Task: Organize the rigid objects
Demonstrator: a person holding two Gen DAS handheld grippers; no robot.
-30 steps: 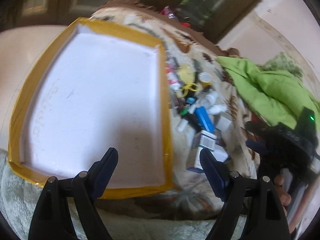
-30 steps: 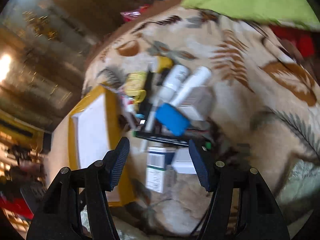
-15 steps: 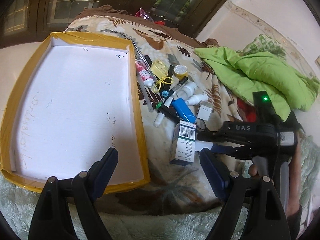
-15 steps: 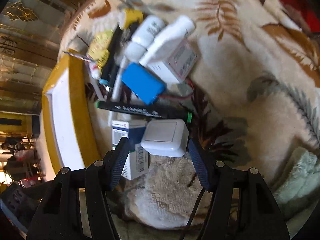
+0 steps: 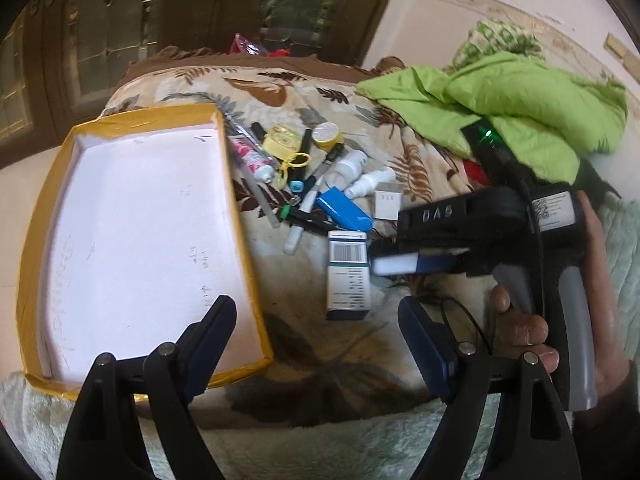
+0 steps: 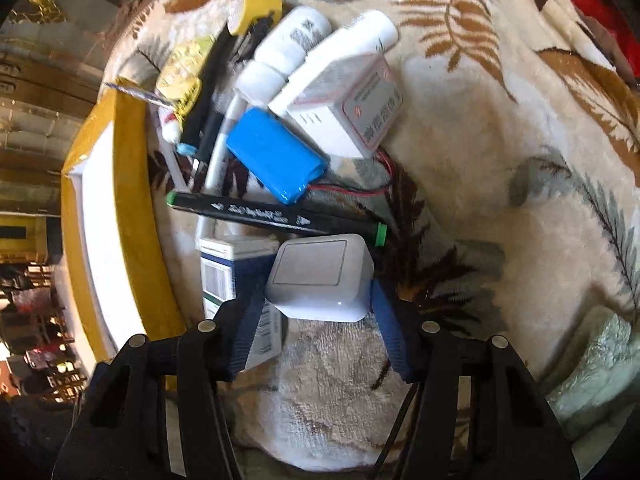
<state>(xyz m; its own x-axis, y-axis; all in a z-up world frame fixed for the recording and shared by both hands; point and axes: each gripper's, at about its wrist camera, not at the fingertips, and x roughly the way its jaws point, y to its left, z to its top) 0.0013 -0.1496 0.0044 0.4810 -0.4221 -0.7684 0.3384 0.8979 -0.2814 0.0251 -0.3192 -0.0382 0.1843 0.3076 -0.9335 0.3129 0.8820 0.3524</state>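
White switch (image 6: 320, 276), blue battery (image 6: 276, 160), yellow-rimmed white tray (image 5: 244, 216), green cloth (image 5: 520, 104), leaf-patterned beige blanket (image 6: 480, 120).

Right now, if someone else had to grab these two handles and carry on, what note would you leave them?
Right gripper: fingers closed on the white switch, low over the blanket.
Left gripper: open, holding nothing, near the corner of the yellow-rimmed tray.
Tray holds nothing so far. Left in the pile beside it: medicine box, blue battery pack, black marker, white bottles, yellow tin and more.
Next, probably: carry the switch to the tray, then the others.
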